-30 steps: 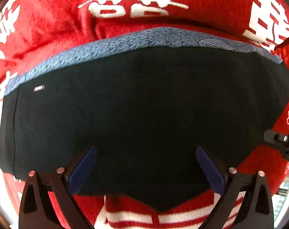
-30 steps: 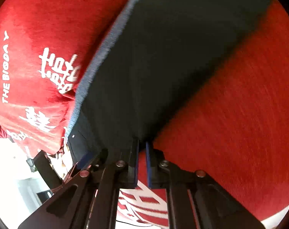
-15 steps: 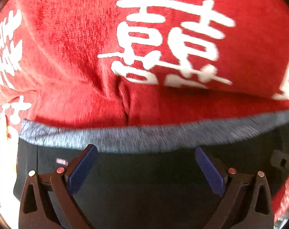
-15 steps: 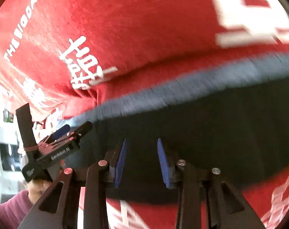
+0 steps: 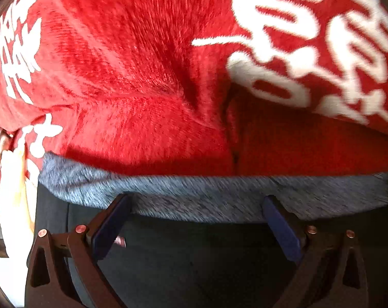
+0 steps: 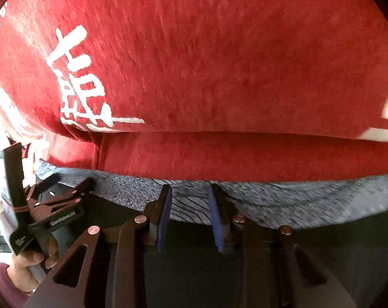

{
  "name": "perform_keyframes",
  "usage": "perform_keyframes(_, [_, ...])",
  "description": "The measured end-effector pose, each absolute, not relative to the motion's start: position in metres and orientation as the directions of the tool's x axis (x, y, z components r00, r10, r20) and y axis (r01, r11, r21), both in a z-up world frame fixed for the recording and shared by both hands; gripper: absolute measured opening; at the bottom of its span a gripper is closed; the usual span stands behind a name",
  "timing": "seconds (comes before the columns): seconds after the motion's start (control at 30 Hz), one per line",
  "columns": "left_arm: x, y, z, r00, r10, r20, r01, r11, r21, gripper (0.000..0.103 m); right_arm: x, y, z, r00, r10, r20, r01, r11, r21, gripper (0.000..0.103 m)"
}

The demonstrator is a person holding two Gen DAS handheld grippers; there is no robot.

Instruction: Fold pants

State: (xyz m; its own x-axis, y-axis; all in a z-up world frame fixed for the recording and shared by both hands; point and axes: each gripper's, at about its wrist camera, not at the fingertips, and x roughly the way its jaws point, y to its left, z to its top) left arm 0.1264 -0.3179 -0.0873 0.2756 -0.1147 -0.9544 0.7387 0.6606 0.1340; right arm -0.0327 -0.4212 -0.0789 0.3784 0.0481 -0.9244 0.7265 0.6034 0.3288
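Left gripper [image 5: 196, 205]: jaws spread wide, pointing steeply down.
Right gripper [image 6: 190, 197]: jaws partly apart, apparently gripping nothing.
Hand [image 6: 31, 261]: grips left gripper's handle.

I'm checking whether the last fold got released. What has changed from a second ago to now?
The right claw let go of the dark pants' edge; it is open now. Both claws travelled across the pants to the grey waistband. The left claw stayed wide open, and the pants stayed flat on the red blanket.

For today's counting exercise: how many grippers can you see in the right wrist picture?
2. The right gripper is at bottom centre, over the pants' grey waistband. The left gripper is at the left edge, held by a hand.
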Motion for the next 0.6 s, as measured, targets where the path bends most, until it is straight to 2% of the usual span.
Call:
perform_keyframes(0.13, [0.089,-0.298,-0.073,0.202,-0.167,-0.965,0.796,0.603,0.062,0.103,-0.061,-0.403,-0.057,0.402,0.068,-0.913,0.714,0.600,0.360,0.034])
perform_keyframes(0.23, [0.053,-0.281,-0.068,0.165,-0.180,-0.970,0.838,0.544,0.041,0.103,-0.092,-0.380,-0.041,0.358,0.009,-0.934,0.723,0.630,0.283,0.034])
perform_keyframes(0.33, [0.021,-0.269,-0.079,0.124,-0.141,-0.982,0.865,0.501,0.038,0.103,-0.124,-0.357,-0.039,0.266,-0.074,-0.961,0.751,0.641,0.158,0.034])
perform_keyframes(0.4, [0.010,-0.260,-0.081,0.135,-0.145,-0.980,0.860,0.508,0.044,0.103,-0.144,-0.347,-0.054,0.189,-0.049,-0.981,0.772,0.625,0.117,0.034])
perform_keyframes(0.6, [0.008,-0.241,-0.082,0.122,-0.149,-0.981,0.860,0.509,0.030,0.103,-0.169,-0.330,-0.045,0.248,0.009,-0.969,0.784,0.586,0.206,0.034])
